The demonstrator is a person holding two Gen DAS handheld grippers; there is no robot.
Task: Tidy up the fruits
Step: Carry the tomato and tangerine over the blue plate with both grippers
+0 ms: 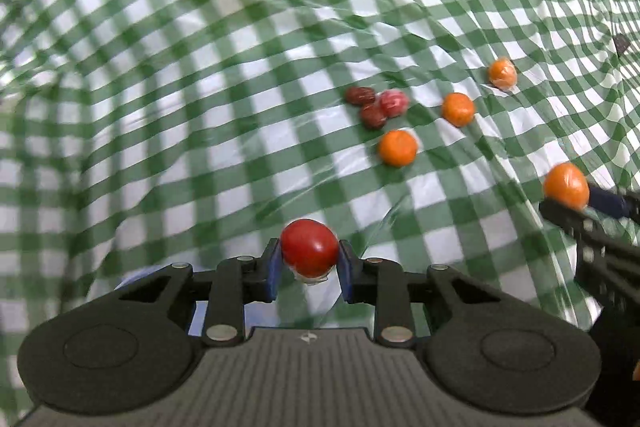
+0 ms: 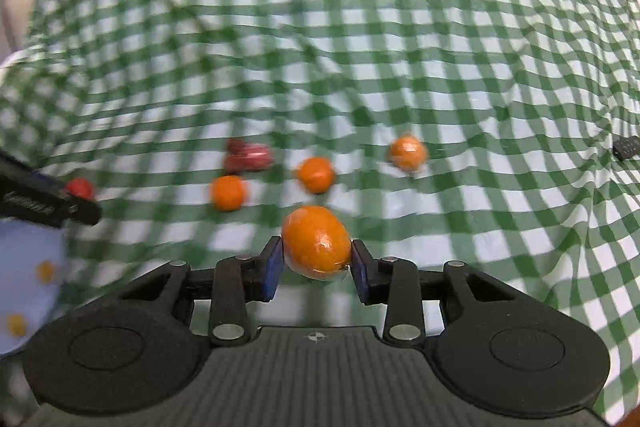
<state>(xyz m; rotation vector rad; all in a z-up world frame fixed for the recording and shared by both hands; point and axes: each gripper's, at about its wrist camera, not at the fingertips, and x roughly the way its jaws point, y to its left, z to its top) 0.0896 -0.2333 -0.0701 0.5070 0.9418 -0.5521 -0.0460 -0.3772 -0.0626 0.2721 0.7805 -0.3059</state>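
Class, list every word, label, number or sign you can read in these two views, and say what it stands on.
No readable words or numbers.
Small emblem, no letters: left gripper body.
Crosshair-like emblem, no letters: right gripper body.
Dark object on the checked tablecloth: any marking too blurred to read.

We see the left gripper (image 1: 309, 254) with the round red tomato (image 1: 309, 247) between its pads, above the green-checked tablecloth (image 1: 200, 107). Ahead to its right lie three small orange mandarins (image 1: 398, 147), and three dark red dates (image 1: 374, 103) sit just beyond the nearest. Farther right, the right gripper (image 2: 317, 254) has a fourth orange mandarin (image 2: 317, 242) between its pads.
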